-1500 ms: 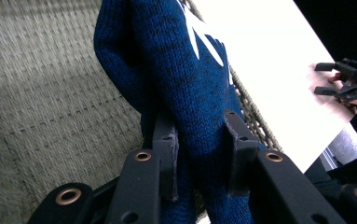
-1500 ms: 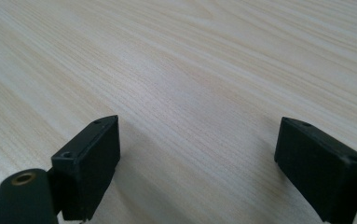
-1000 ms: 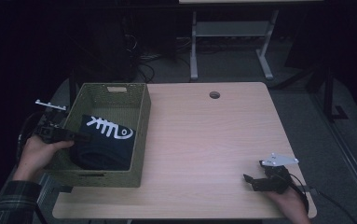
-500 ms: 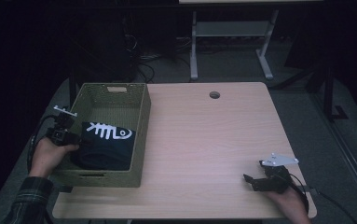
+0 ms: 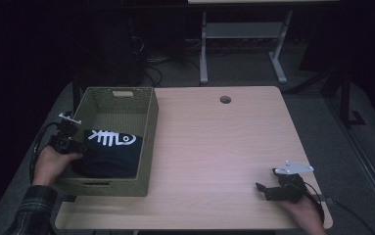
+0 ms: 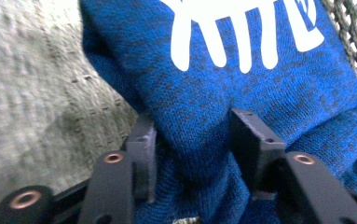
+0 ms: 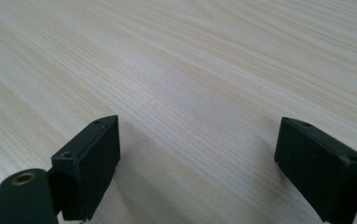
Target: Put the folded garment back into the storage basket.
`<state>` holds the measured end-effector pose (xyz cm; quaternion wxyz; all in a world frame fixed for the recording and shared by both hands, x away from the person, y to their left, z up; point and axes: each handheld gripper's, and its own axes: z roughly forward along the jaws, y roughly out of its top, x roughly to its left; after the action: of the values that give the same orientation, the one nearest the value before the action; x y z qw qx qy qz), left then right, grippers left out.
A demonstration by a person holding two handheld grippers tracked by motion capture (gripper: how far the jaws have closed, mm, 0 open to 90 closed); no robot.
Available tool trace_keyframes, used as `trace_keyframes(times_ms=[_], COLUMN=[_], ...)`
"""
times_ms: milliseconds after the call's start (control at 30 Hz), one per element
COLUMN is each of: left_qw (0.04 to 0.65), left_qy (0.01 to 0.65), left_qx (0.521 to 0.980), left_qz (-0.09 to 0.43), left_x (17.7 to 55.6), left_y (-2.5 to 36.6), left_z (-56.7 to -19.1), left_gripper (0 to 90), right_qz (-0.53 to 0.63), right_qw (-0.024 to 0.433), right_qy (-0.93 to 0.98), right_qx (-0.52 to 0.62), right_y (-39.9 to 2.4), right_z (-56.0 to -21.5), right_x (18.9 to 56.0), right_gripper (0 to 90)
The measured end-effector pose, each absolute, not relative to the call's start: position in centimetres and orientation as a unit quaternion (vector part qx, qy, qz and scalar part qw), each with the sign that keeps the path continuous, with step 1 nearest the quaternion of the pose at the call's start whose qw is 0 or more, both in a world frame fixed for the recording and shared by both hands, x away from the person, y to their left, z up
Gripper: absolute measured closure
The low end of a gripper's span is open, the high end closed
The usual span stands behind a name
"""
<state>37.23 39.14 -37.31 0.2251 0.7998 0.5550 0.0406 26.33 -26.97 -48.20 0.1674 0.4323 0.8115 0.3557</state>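
A dark blue knitted garment (image 5: 111, 152) with a white fishbone print lies folded inside the woven olive basket (image 5: 151, 142) at the table's left. My left gripper (image 5: 81, 147) reaches over the basket's left wall at the garment's edge. In the left gripper view its jaws have just been opening; they (image 6: 195, 135) straddle a fold of the blue fabric (image 6: 260, 84), which still bulges between them. My right gripper (image 5: 266, 188) rests near the table's front right corner, and in the right gripper view it (image 7: 199, 154) is wide open over bare wood (image 7: 190, 70).
The light wooden table (image 5: 224, 142) has a round cable hole (image 5: 225, 99) near its far edge. The basket's pale inner wall (image 6: 36, 93) is close on the left of the left gripper. Desk legs and cables stand in the dark beyond the table.
The left hand has come down and the garment has sunk from a raised, tilted hold to lie flat in the basket. The right hand has not moved.
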Motion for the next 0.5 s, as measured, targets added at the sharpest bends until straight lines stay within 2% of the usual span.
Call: trace_keyframes(times_ms=[133,300,500], left_qw=[0.231,0.254,0.277], left_qy=[0.558,0.553,0.536], left_qx=[0.794,0.79,0.793], left_qz=[0.063,0.077,0.087], left_x=[36.9,36.3,35.9], left_y=[39.7,40.1,39.0], left_z=[-35.9,-34.5,-33.7], left_gripper=[43.7,37.2,26.1], right_qz=[0.356,0.356,0.356], right_qw=[0.167,0.167,0.167], right_qy=[0.811,0.811,0.812], right_qx=[0.432,0.432,0.432], right_y=[-27.0,-27.0,-27.0], right_z=[-48.2,-48.2,-48.2], right_x=[26.3,26.3,26.3], right_gripper=[13.8,13.8,13.8])
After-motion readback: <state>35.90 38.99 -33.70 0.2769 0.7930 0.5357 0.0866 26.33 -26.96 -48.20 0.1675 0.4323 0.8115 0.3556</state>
